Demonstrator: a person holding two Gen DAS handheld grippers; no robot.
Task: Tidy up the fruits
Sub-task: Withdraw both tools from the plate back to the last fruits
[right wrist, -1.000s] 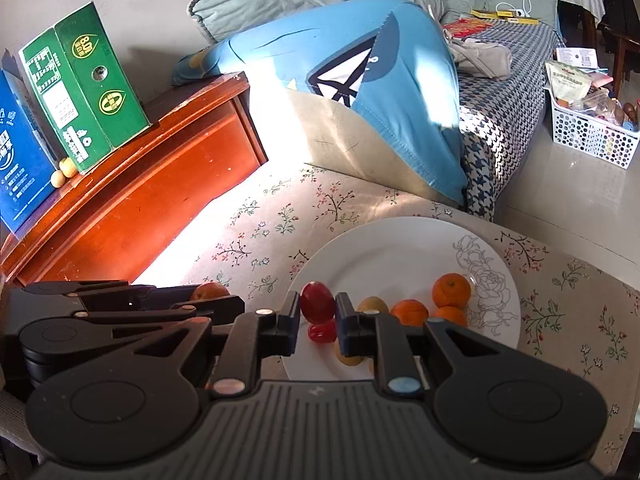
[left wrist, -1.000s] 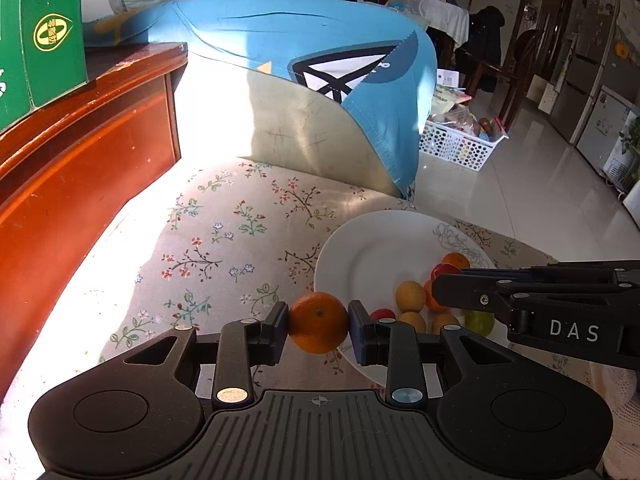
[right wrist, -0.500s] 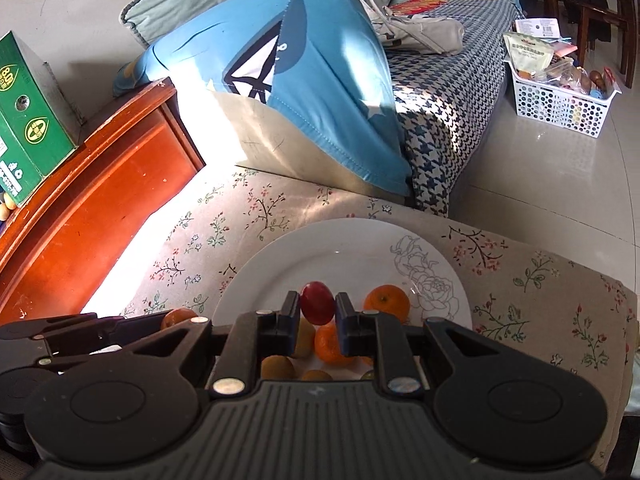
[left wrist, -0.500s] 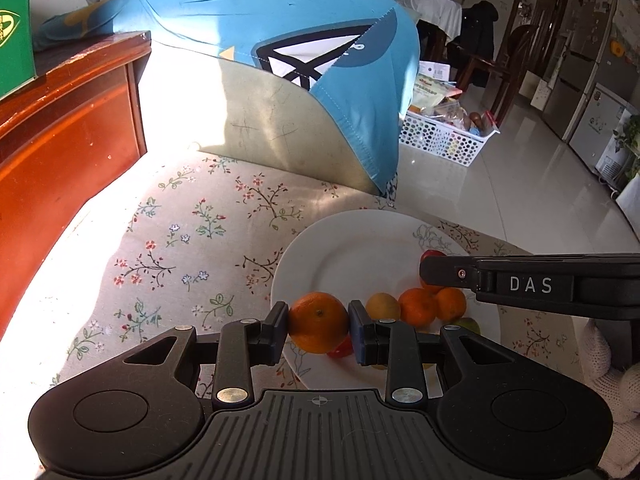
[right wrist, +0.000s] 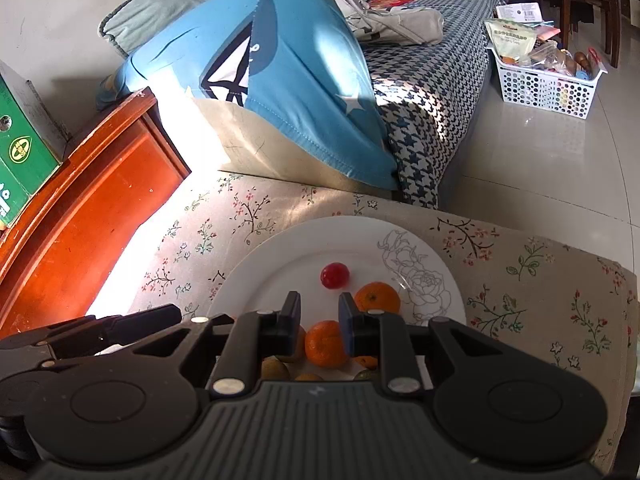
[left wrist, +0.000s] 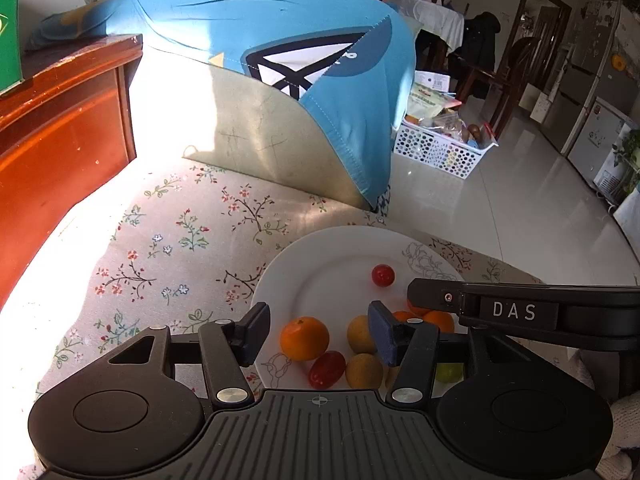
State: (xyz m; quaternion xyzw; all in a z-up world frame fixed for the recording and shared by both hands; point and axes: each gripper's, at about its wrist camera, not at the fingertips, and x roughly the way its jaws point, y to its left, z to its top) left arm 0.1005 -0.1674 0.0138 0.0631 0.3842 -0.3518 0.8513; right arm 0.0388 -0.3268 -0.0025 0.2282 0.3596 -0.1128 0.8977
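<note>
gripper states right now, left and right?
Left hand-held gripper: open, holding nothing; an orange sits on the plate between its fingers.
Right hand-held gripper: open, empty, above the plate.

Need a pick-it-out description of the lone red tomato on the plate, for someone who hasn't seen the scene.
Find the white plate on the floral cloth. Most fruit huddles at its near edge; the small round red tomato lies alone toward the middle, just beyond the right hand-held gripper. Its neighbour, an orange, is larger; the other red tomato is oval, within the pile.
</note>
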